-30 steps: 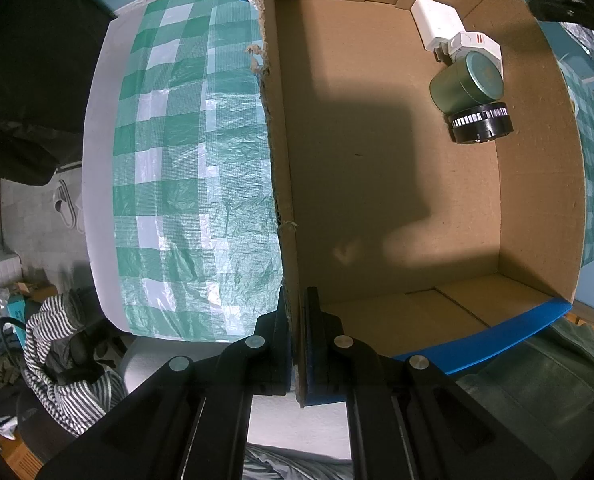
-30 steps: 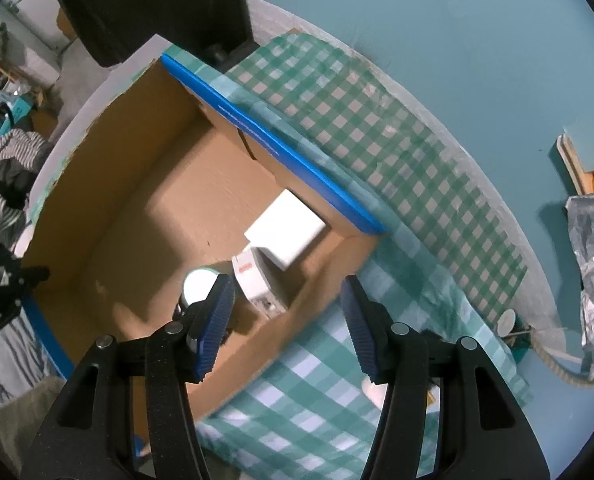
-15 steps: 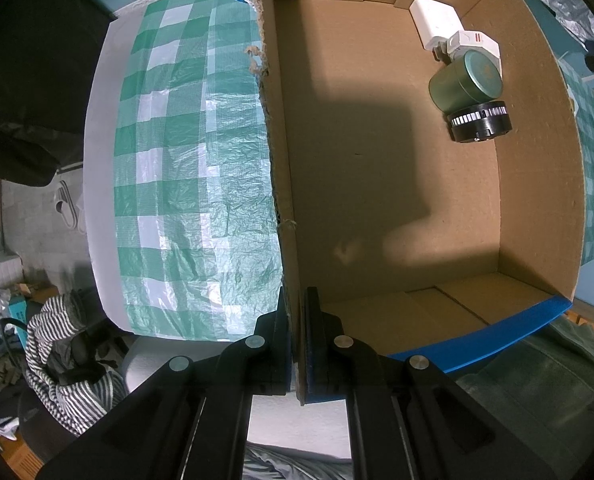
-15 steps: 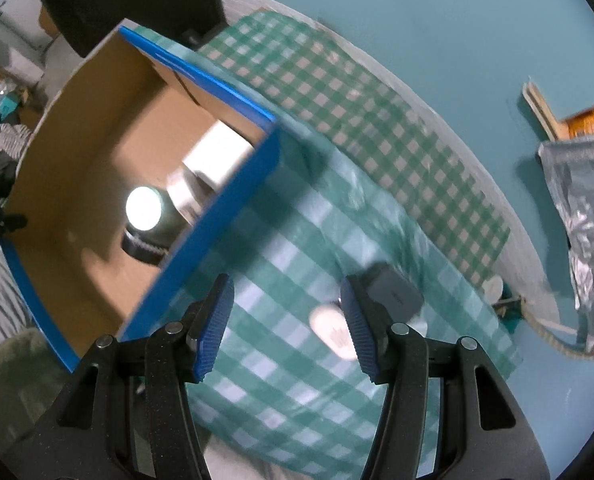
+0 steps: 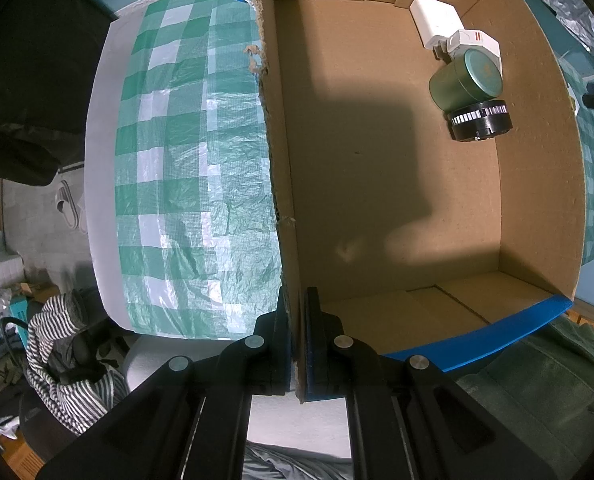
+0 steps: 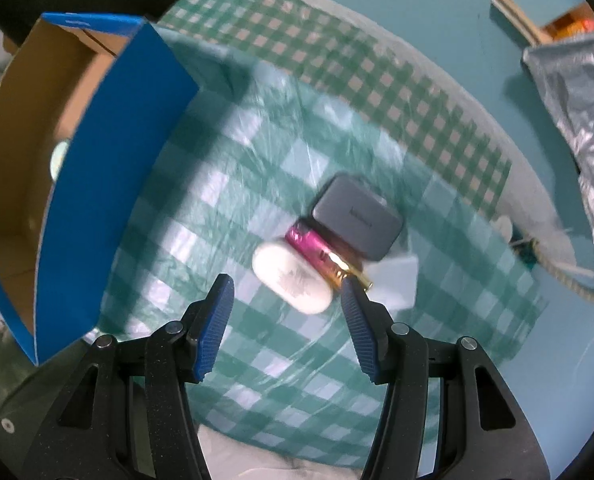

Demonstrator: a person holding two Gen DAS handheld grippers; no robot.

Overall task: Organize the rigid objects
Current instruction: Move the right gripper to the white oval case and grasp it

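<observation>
My left gripper (image 5: 296,344) is shut on the near wall of the cardboard box (image 5: 285,184). Inside the box, in its far right corner, lie a white block (image 5: 435,21), a white adapter (image 5: 475,42), a green round tin (image 5: 465,80) and a black ribbed disc (image 5: 481,120). My right gripper (image 6: 287,316) hangs open above the checked cloth, empty. Just beyond its fingertips lie a white oval case (image 6: 293,276), a pink and gold tube (image 6: 325,258) and a dark grey case (image 6: 357,216), packed close together. The box's blue outer wall (image 6: 109,176) stands to their left.
A green and white checked cloth (image 5: 169,184) covers the table on both sides of the box. Crumpled silver foil (image 6: 577,120) and a rope (image 6: 565,276) lie past the table's right edge. Striped clothing (image 5: 65,364) sits on a chair below left.
My right gripper has swung from over the box to the cloth on its right and come lower, bringing the white, pink and grey objects into view. The left gripper has kept still.
</observation>
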